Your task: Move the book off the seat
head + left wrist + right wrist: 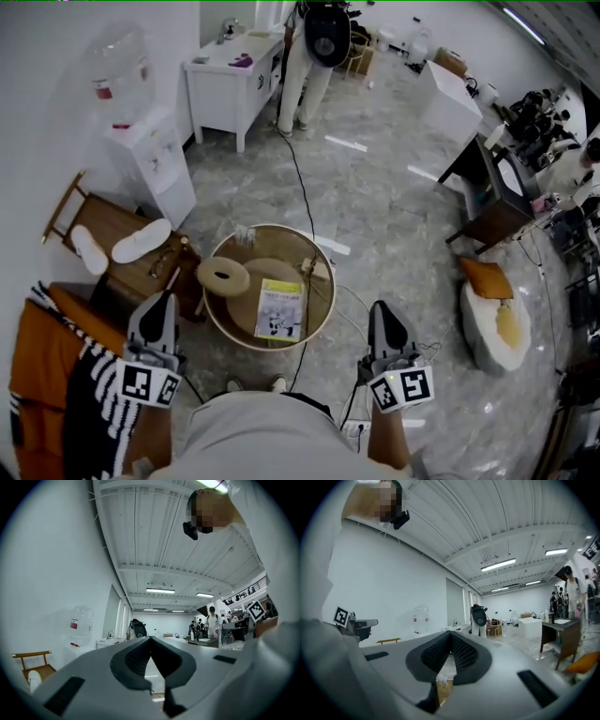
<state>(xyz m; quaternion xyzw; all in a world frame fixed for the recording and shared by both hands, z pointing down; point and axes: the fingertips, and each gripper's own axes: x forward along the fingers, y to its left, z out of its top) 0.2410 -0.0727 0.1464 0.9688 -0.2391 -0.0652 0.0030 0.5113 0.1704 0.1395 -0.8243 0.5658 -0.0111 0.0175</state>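
Book: thin yellow-and-white paperback book (280, 309), lying flat, cover up, on the right half of the seat.
Seat: round tan seat with a pale wooden rim (225, 332), on the marble floor just ahead of the person's feet. I can't tell from above whether its top is bare or glazed.
On the seat too: flat round wooden ring with a hole in the middle (223, 276), left of the book and just beside it, overhanging the left rim.
Left gripper (162, 302): held level over the floor to the left of the seat, clear of it. In its own view the two dark ribbed pads are pressed together at the tips, with nothing between them.
Right gripper (382, 309): held level to the right of the seat, apart from the book. Its pads meet at the tips, pinching nothing. A tan scrap shows through the gap below them, probably the seat.
Left of seat: brown wooden folding chair (112, 246) with a pair of white slippers (141, 240) on it.
Beyond the chair: white water dispenser with a clear bottle on top (150, 155), against the wall.
Near left: orange cloth and a black-and-white striped cloth (56, 394), draped beside the person.
Far wall: white cabinet on legs (234, 80), with a person standing beside it (309, 70).
Floor: black cable (298, 183), running from that person toward the seat.
Right side: orange cushion on a white beanbag (492, 314), well apart from the seat; dark wooden desk (487, 202) behind it.
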